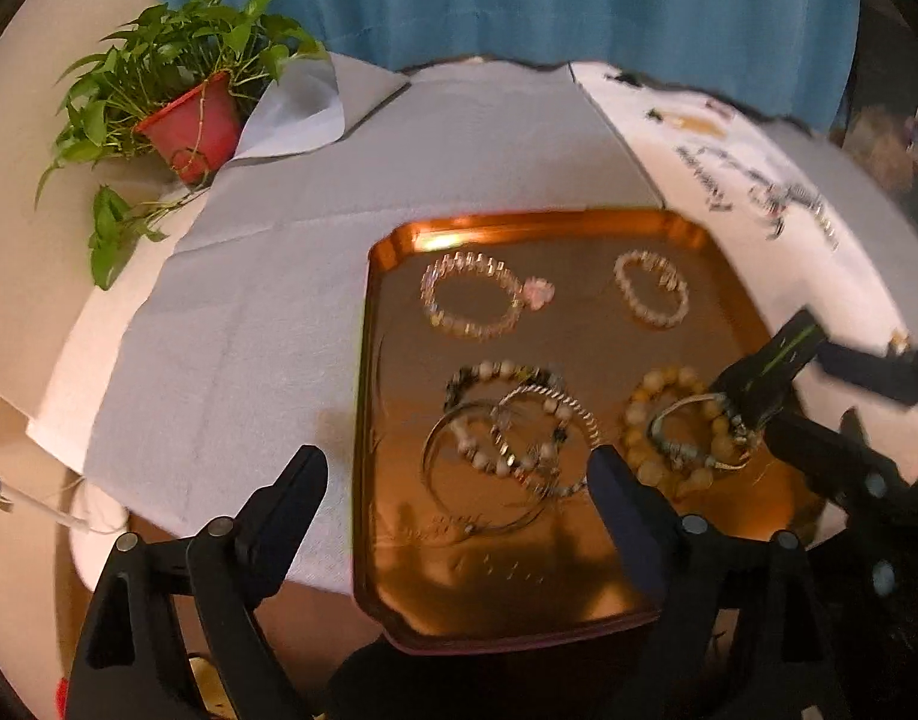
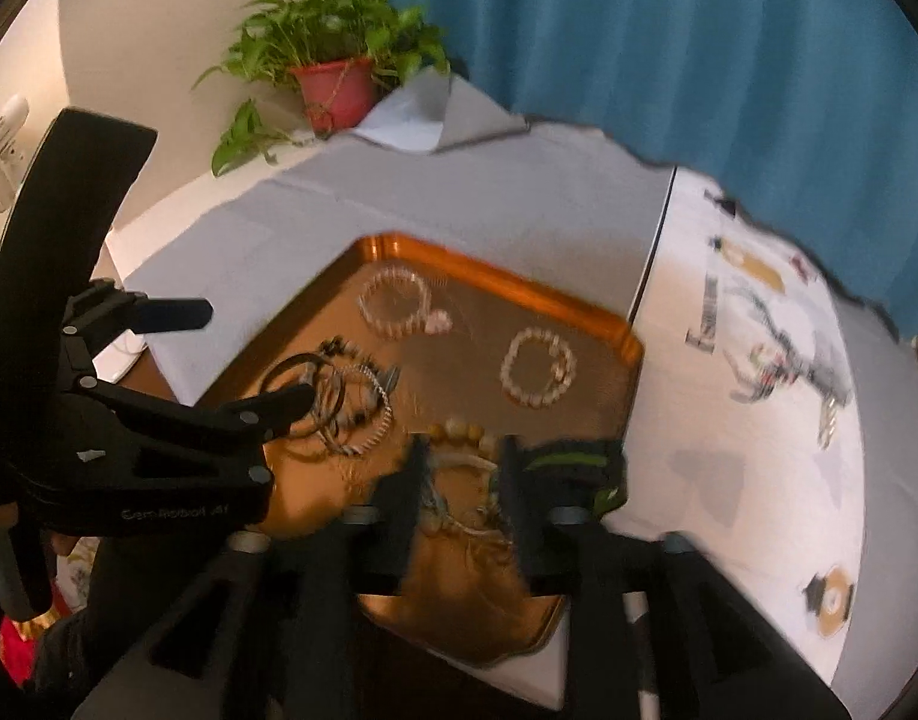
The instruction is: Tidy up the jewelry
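Right gripper (image 2: pixel 459 468) jaws straddle the yellow bead bracelet (image 1: pixel 675 438) near the copper tray's (image 1: pixel 363 420) right edge, grip not discernible; left gripper (image 1: pixel 459 480) spread wide, empty, over the tangled bangles (image 1: pixel 513 438).

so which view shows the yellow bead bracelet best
Left wrist view: the yellow bead bracelet lies mostly in sight on the tray, only its right side hidden by the right claw. The right wrist view shows just a few beads between that claw's fingers, blurred.
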A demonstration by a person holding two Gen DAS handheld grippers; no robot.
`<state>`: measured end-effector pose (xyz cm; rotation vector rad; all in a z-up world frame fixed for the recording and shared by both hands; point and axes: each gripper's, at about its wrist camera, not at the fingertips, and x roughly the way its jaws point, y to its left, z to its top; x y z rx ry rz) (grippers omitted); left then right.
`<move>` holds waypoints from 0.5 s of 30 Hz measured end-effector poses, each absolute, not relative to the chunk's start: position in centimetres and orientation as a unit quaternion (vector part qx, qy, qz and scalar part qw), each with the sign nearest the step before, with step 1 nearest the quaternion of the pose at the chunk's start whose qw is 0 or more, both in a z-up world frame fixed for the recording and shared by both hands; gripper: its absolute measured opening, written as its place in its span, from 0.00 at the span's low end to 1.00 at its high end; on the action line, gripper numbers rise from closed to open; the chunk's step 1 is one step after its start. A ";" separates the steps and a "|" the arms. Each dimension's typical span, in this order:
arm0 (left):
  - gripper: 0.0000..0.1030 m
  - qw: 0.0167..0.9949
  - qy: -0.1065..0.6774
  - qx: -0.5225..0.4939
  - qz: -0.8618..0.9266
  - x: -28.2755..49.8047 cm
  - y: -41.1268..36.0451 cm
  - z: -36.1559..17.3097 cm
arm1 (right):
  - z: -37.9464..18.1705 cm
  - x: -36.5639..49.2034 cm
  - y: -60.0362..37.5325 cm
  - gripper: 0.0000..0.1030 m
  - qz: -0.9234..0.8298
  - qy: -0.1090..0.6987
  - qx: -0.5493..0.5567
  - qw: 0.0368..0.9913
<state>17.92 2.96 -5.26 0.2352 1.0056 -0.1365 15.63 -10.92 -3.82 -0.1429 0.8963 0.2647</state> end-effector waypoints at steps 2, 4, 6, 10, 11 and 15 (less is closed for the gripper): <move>0.84 0.865 0.484 0.114 -0.064 17.1 3.1 -5.4 | -3.8 14.9 -11.4 0.56 0.118 0.426 -0.073 0.894; 0.84 0.867 0.482 0.112 -0.061 16.2 3.0 -5.2 | -3.6 13.9 -11.7 0.58 0.109 0.422 -0.077 0.897; 0.84 0.869 0.479 0.107 -0.061 14.8 2.8 -4.8 | -3.5 12.7 -12.1 0.60 0.107 0.424 -0.075 0.896; 0.87 0.876 0.469 0.097 -0.060 11.3 2.3 -3.7 | -3.2 9.4 -12.5 0.62 0.101 0.424 -0.077 0.897; 0.88 0.878 0.466 0.094 -0.061 10.2 2.1 -3.4 | -3.1 8.5 -12.5 0.63 0.100 0.423 -0.078 0.897; 0.90 0.884 0.453 0.095 -0.064 6.2 1.2 -2.6 | -2.9 5.1 -12.8 0.65 0.095 0.420 -0.082 0.899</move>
